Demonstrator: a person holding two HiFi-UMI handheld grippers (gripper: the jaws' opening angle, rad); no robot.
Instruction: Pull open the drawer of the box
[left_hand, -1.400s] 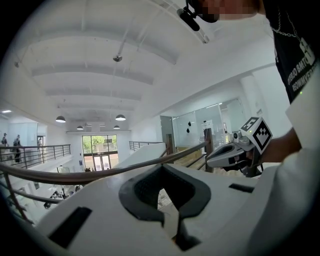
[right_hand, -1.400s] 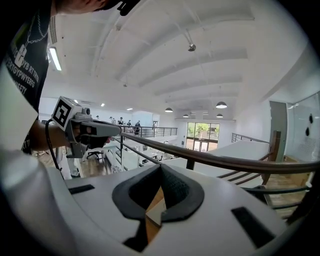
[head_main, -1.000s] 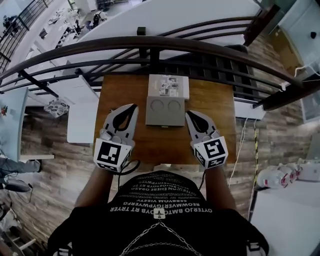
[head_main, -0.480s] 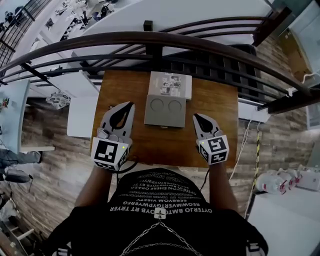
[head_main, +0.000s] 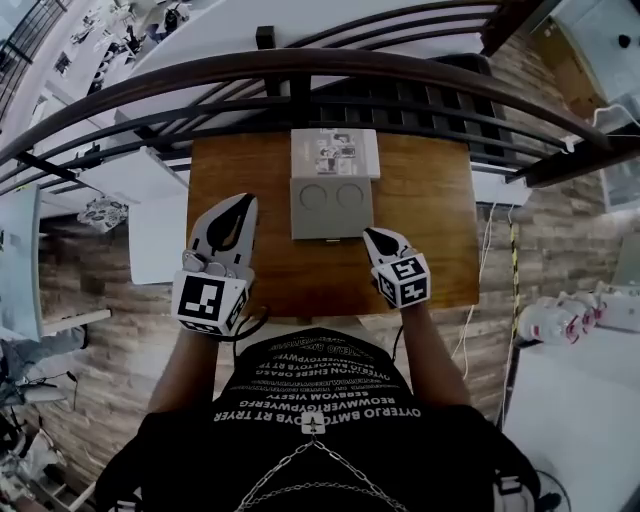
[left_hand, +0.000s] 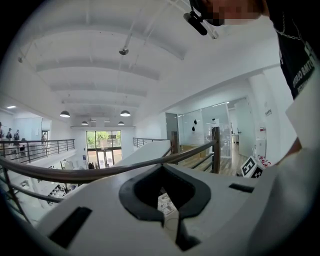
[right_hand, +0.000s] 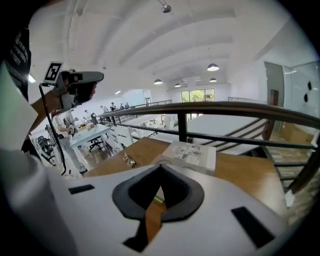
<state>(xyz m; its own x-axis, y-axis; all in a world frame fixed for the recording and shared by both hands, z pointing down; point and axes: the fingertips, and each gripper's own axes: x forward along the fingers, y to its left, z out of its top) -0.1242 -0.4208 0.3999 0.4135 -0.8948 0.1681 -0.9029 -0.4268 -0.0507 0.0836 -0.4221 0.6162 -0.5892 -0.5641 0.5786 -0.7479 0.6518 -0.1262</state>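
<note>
A grey box (head_main: 332, 207) with two round dents in its lid stands at the middle of the wooden table (head_main: 430, 210), and a printed sheet (head_main: 334, 153) lies behind it. No drawer sticks out of the box. Its small brass knob (right_hand: 158, 200) shows through my right gripper's frame. My right gripper (head_main: 371, 236) is shut and empty, just off the box's front right corner. My left gripper (head_main: 244, 203) hovers left of the box, raised, with its jaws together and nothing held. It also shows in the right gripper view as the left gripper (right_hand: 97, 76).
A dark curved railing (head_main: 300, 75) runs along the table's far side, with a drop behind it. A pair of glasses (right_hand: 129, 160) lies on the table left of the box. The table's near edge (head_main: 330, 312) is against the person's body.
My right gripper has moved left, closer to the box's front right corner. The left gripper stays beside the box's left side.
</note>
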